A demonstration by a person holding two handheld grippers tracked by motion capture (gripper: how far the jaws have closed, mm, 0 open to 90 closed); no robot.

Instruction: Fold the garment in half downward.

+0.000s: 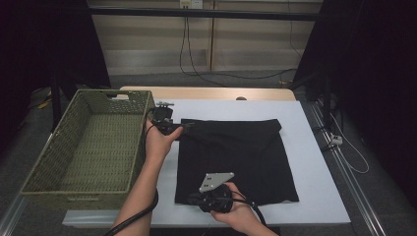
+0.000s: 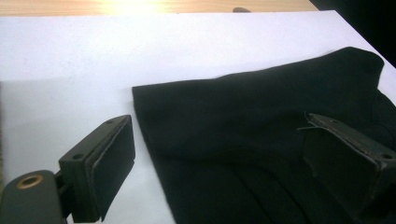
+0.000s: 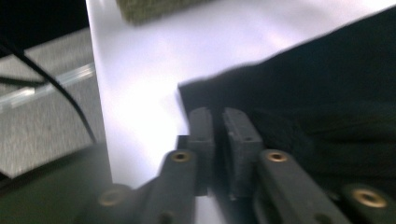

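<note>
Black garment, apparently a folded skirt or similar piece of dark cloth, lies flat on the white table sheet, just right of the green wicker basket, which stands empty at the sheet's left edge. Cloth appears thin, soft and limp; judged light, non-fragile and without stiffness, so it should drape and sag from any single hold and fold on itself when lifted. Surface looks matte, so slip between padded jaws is judged unlikely. Left gripper sits at the garment's far corner nearest the basket, jaws standing wide apart, one over the bare sheet and one over the cloth, pressing on nothing. Right gripper is at the garment's near corner, on the side toward the basket; its jaws are drawn almost together at the cloth's edge, and the blurred right gripper view suggests a pinch on the hem, though the fabric between the pads cannot be made out with certainty. Recommended holds are the two corners along the basket-side edge, taken together, to keep the cloth spread. Bunching is the main risk.
</note>
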